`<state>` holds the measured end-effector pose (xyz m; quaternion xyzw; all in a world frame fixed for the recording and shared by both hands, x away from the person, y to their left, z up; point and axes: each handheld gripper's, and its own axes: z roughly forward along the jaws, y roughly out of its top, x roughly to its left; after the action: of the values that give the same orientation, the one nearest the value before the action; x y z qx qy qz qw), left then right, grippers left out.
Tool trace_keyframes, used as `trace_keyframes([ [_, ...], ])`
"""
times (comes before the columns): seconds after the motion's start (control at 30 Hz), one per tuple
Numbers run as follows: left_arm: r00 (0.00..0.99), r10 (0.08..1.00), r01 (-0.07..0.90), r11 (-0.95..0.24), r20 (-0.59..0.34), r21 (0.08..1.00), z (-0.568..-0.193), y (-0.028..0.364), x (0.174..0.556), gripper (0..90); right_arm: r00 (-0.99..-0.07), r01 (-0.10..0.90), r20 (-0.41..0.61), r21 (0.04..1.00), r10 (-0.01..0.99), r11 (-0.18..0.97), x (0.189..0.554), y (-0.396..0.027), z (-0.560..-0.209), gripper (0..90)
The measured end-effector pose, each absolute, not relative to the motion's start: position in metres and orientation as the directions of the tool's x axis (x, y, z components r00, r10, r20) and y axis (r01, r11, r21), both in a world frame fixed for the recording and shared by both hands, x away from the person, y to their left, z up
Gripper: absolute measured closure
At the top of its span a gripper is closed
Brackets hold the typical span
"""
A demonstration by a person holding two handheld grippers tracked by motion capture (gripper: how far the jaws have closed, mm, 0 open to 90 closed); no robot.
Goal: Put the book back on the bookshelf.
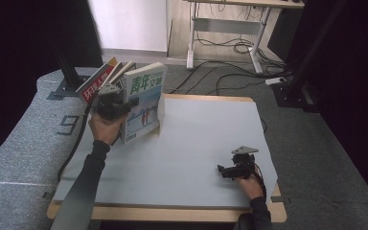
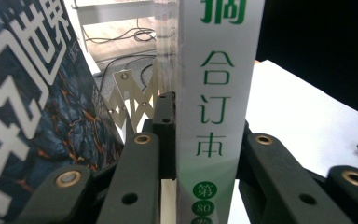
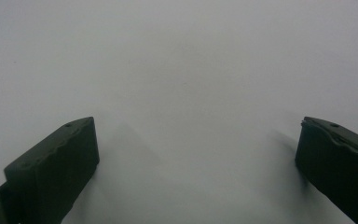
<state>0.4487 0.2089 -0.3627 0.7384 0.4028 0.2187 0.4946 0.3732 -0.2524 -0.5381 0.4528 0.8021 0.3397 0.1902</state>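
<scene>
A thick white book with green lettering (image 1: 143,100) stands upright at the table's back left. My left gripper (image 1: 124,104) is shut on its spine. In the left gripper view the black jaws press on both sides of the white spine (image 2: 214,93), with my left gripper (image 2: 206,119) reaching about halfway up it. My right gripper (image 1: 223,170) rests low on the white table surface (image 1: 196,139) at the front right. Its fingers (image 3: 56,158) stand wide apart with nothing between them, so my right gripper (image 3: 196,140) is open.
More books lean behind the held one, among them a red-covered one (image 1: 96,80) and a dark blue one (image 2: 28,107). A pale wooden folding rack (image 2: 130,100) sits between them. A desk frame and cables (image 1: 230,48) lie on the floor beyond the table.
</scene>
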Motion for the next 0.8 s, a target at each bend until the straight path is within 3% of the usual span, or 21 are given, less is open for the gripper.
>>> trace_keyframes([
  [0.37,0.603,0.796,0.311,-0.177,-0.050,0.934,-0.391,0.207,0.445,74.1,-0.517,0.597,0.003,0.718,0.856,0.359,0.373,-0.252,-0.538,0.0],
  [0.53,0.606,0.794,0.318,-0.180,-0.054,0.931,-0.394,0.212,0.441,73.9,-0.517,0.597,0.003,0.718,0.856,0.358,0.373,-0.252,-0.538,0.0],
  [0.8,0.640,0.768,0.362,-0.278,-0.021,0.890,-0.391,0.215,0.434,73.4,-0.516,0.598,0.004,0.718,0.856,0.357,0.373,-0.252,-0.538,0.0],
])
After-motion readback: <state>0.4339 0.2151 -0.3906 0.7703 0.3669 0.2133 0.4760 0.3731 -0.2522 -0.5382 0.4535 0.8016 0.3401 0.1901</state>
